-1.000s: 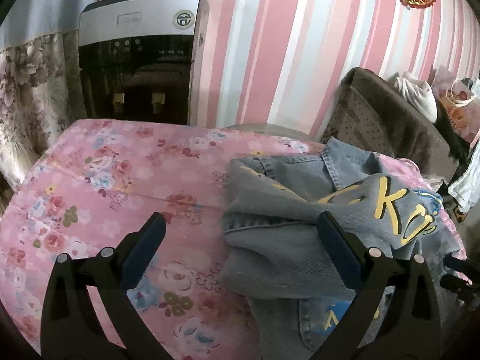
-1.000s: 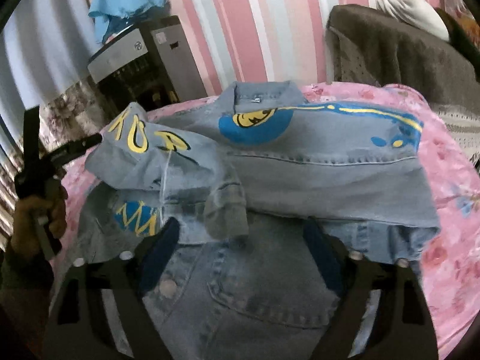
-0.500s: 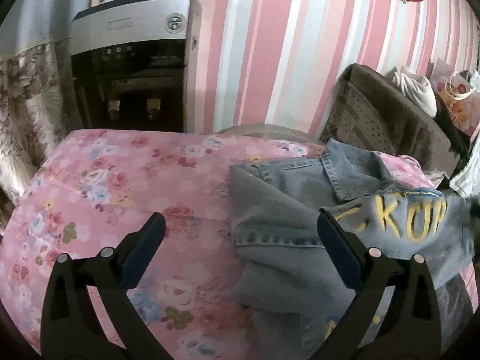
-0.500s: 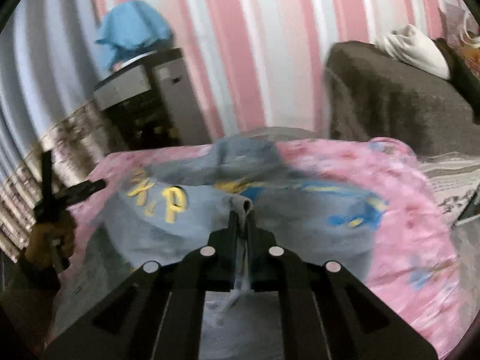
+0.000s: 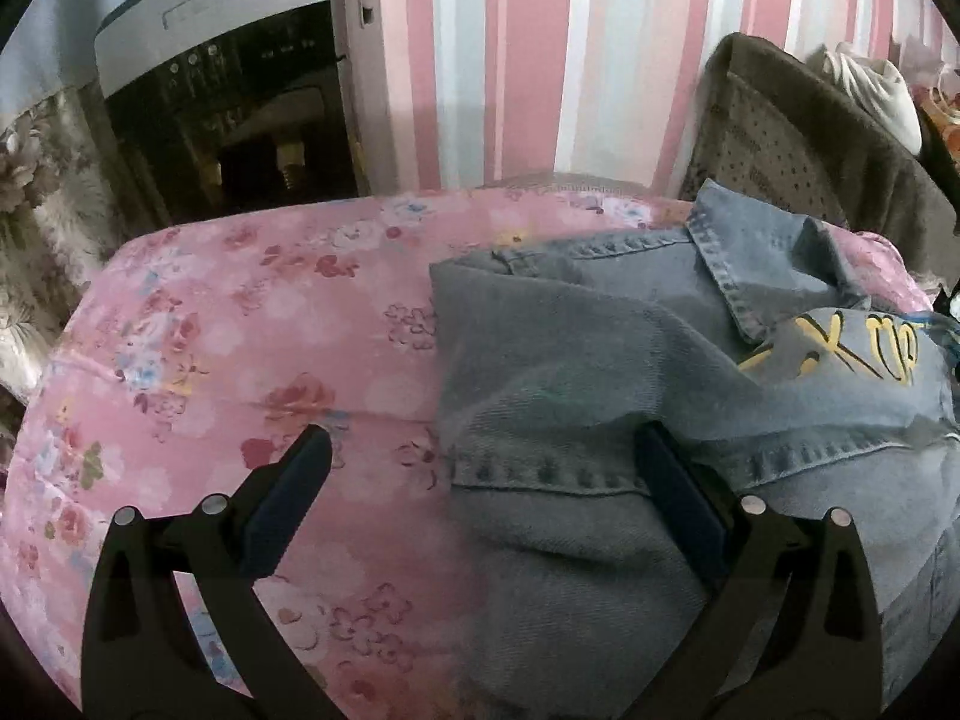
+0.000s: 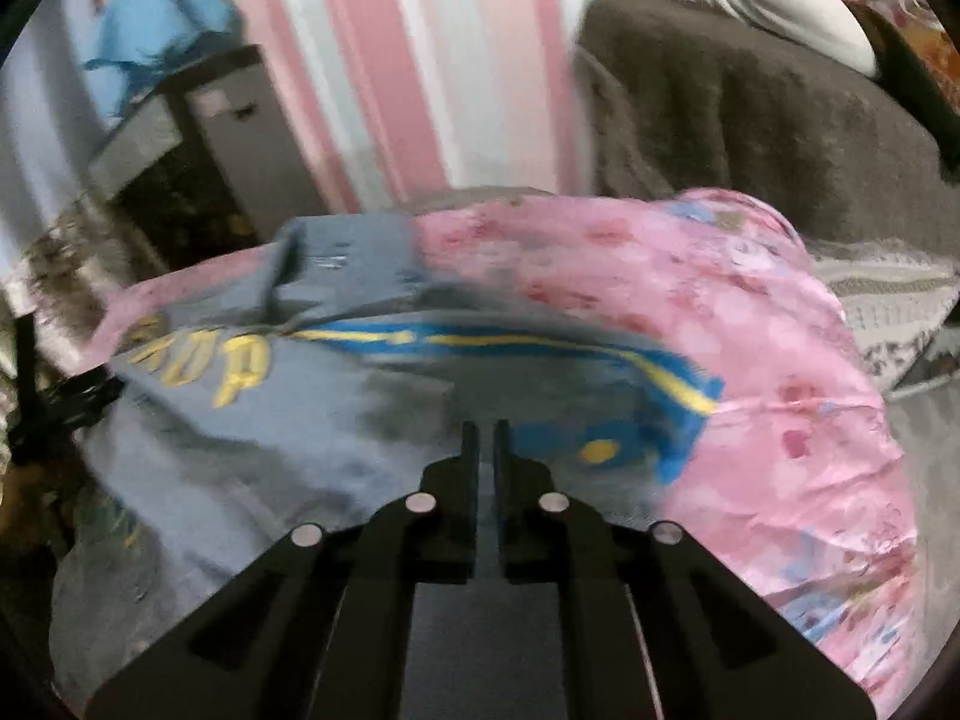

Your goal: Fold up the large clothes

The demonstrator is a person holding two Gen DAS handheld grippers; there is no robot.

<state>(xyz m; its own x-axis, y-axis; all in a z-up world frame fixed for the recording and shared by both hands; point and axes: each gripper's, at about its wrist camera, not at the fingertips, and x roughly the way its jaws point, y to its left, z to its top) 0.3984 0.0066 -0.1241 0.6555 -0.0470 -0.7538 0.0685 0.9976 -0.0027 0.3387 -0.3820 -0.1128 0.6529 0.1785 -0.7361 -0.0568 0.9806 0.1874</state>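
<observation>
Right gripper pinches denim jacket fabric, jaws pressed together. Left gripper spread wide over jacket edge on pink floral cover, pads not pressing.

Left gripper jaws wide apart, pointing downward; right gripper jaws nearly together, angled down.
</observation>
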